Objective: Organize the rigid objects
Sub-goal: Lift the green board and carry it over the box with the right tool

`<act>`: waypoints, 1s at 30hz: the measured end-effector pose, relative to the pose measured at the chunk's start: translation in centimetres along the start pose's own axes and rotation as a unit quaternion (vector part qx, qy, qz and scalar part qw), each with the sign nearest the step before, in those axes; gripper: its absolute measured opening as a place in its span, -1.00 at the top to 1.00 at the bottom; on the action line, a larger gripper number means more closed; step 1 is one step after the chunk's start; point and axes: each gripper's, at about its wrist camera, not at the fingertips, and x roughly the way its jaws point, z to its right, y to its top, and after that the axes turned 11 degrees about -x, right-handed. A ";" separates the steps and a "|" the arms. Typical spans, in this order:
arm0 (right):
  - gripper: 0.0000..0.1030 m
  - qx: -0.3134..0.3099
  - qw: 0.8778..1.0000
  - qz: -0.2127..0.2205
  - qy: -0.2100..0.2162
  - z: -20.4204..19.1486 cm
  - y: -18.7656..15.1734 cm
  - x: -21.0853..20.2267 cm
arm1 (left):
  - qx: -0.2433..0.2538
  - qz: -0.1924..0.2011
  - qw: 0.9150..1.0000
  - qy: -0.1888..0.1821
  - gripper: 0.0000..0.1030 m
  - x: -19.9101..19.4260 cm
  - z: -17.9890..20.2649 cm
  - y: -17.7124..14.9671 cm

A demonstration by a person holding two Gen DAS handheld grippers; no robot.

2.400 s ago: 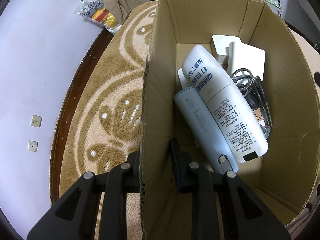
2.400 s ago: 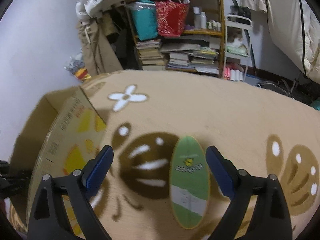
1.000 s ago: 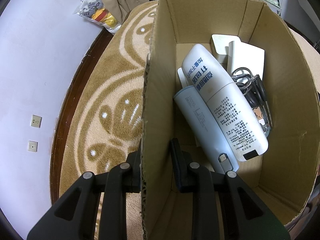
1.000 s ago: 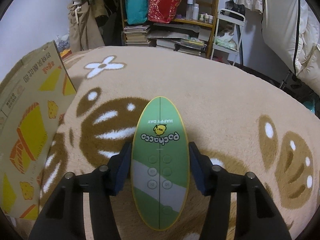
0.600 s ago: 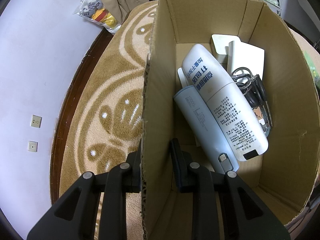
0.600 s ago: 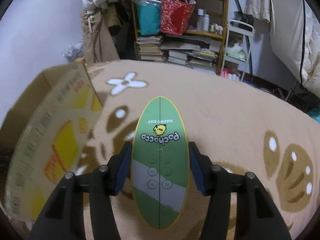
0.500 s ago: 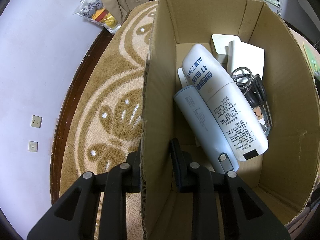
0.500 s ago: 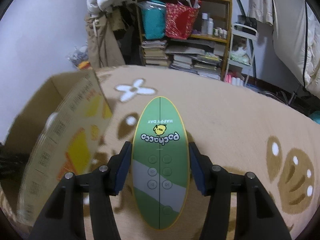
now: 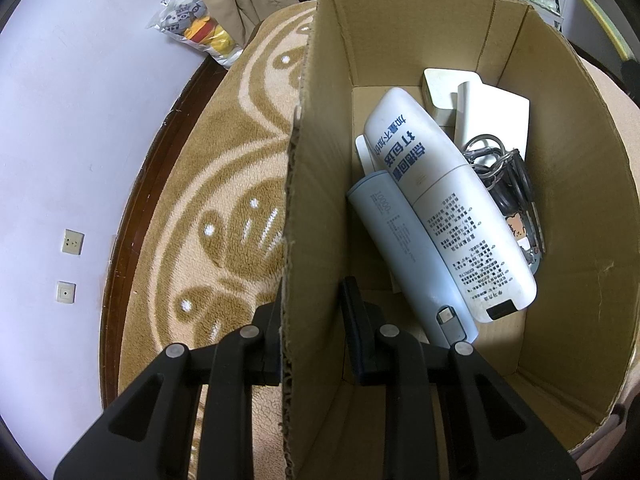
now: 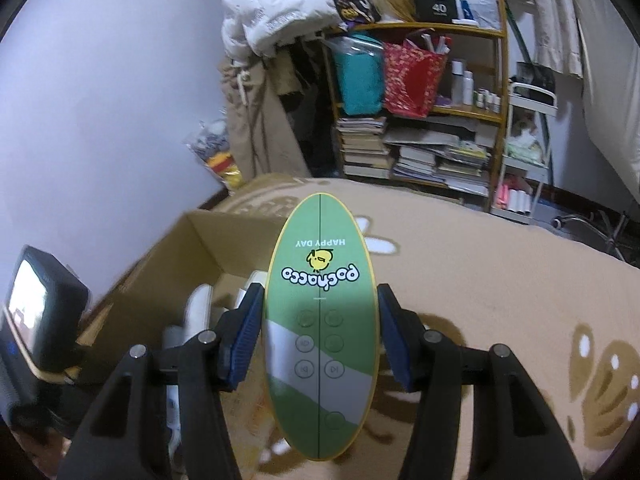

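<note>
R tongs (image 10: 320,330) clamp green oval board (image 10: 320,320) above box (image 10: 192,264); L tongs (image 9: 310,336) pinch box wall edge.

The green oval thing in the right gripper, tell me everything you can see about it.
The green oval device is flat and smooth, plastic by the look, with a yellow rim, a grey diagonal band and round buttons. Upside-down print reads "HAPPY DAY" and "pochacco" around a yellow cartoon figure. The right gripper holds it by its long edges, the blue fingers against both sides, lifted near the open cardboard box.
</note>
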 end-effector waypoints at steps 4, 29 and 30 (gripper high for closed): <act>-0.15 -0.004 1.000 0.004 0.018 -1.5 0.5 0.4 | -0.001 0.000 1.000 -0.001 0.55 0.0 0.0 0.0; -0.16 -0.013 0.997 -0.012 0.073 -4.9 -0.6 2.3 | -0.001 0.000 1.000 -0.002 0.53 0.1 -0.1 -0.1; -0.16 -0.015 0.997 -0.012 0.072 -4.9 -0.6 2.4 | -0.001 0.000 1.000 -0.001 0.53 0.1 -0.1 -0.1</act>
